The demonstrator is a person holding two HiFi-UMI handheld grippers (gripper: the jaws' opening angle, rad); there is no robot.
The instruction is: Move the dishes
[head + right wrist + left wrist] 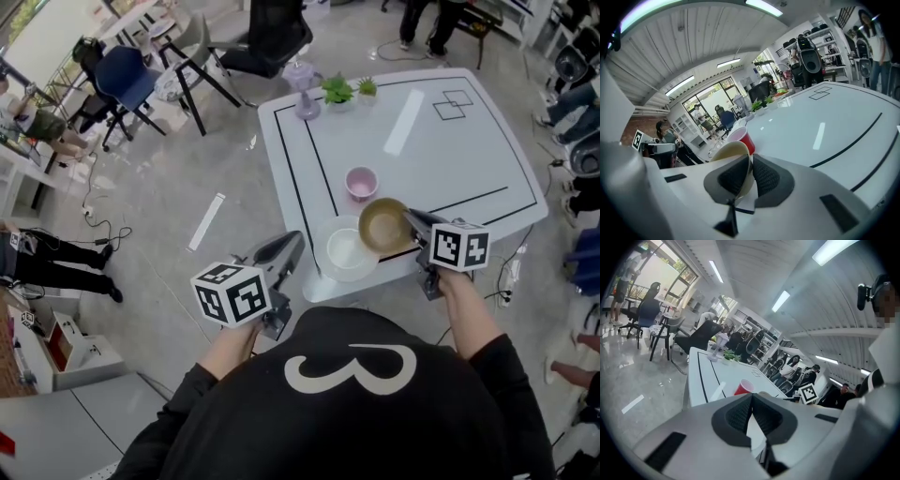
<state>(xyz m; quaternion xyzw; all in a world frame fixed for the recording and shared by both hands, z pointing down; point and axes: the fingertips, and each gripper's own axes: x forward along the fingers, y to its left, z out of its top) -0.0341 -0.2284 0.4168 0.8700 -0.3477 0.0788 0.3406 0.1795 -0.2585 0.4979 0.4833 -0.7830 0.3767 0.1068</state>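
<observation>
My right gripper (410,218) is shut on the rim of a tan bowl (383,227), holding it tilted just above the near edge of the white table (450,159). In the right gripper view the bowl's rim (731,157) is pinched between the pads of that gripper (751,158). A white plate (343,251) lies on the table beside and partly under the bowl. A red cup with a pink inside (361,182) (744,387) (740,137) stands upright just beyond them. My left gripper (291,242) (751,396) is shut and empty, left of the plate at the table's near corner.
Two small potted plants (337,91) (367,87) and a pale lilac jug (306,90) stand at the table's far edge. Black lines mark the tabletop. Chairs (127,75) stand on the floor at far left. People stand around the room's edges.
</observation>
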